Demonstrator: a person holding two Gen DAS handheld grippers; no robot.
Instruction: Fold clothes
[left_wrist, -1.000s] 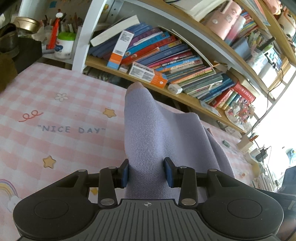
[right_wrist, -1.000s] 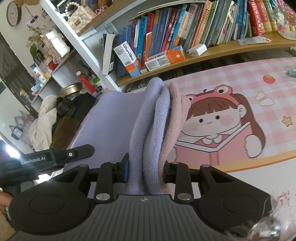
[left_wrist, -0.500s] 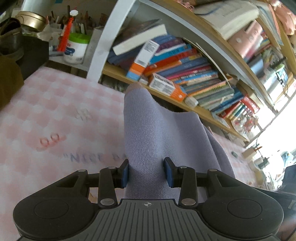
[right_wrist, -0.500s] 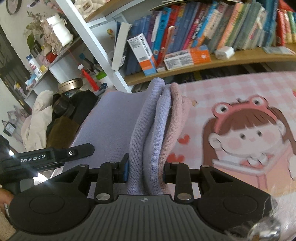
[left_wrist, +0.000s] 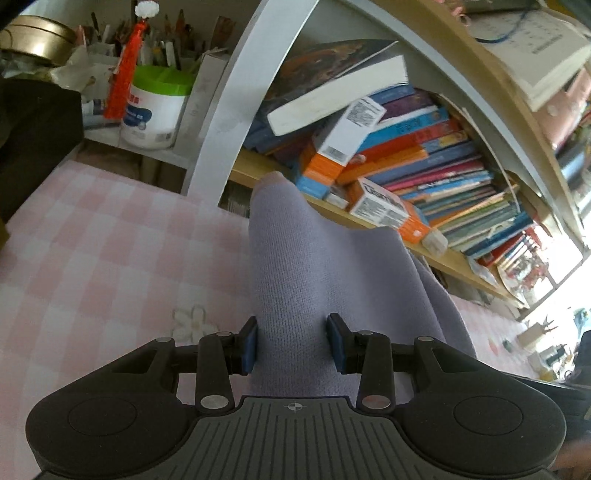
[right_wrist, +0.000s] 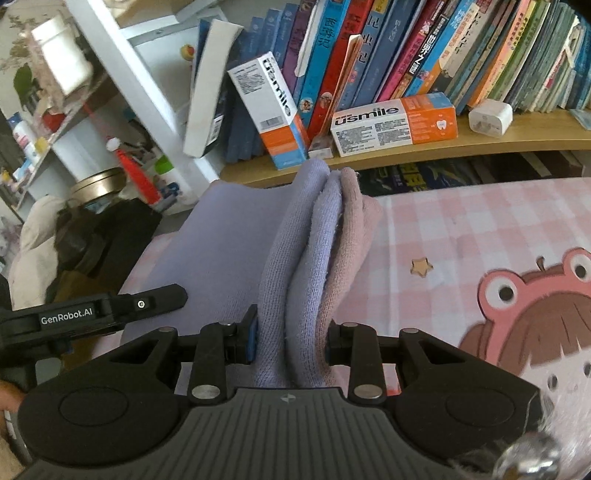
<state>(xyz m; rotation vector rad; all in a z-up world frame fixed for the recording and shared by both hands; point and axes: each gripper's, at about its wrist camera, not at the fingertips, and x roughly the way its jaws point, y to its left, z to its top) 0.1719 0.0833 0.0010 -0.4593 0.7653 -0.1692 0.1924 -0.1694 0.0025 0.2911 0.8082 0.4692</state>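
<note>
A lavender knit garment (left_wrist: 295, 266) is held between both grippers above a pink checked mat (left_wrist: 92, 258). My left gripper (left_wrist: 291, 343) is shut on one bunched end of it. My right gripper (right_wrist: 290, 339) is shut on the other end, where several folded layers (right_wrist: 317, 236) stand up between the pads. The cloth spans leftward in the right wrist view (right_wrist: 221, 243) toward the left gripper's black body (right_wrist: 92, 314). The lower part of the garment is hidden behind the gripper bodies.
A bookshelf with books (right_wrist: 406, 55) and toothpaste boxes (right_wrist: 391, 123) stands just behind the mat. A white shelf post (left_wrist: 236, 92), a white tub (left_wrist: 151, 107) and dark clutter (right_wrist: 103, 236) lie to the left. The mat shows a cartoon girl print (right_wrist: 528, 314).
Both grippers have carried the garment forward toward the bookshelf; the shelf and books now look larger and closer, and the mat prints have slid back. Both grips are unchanged.
</note>
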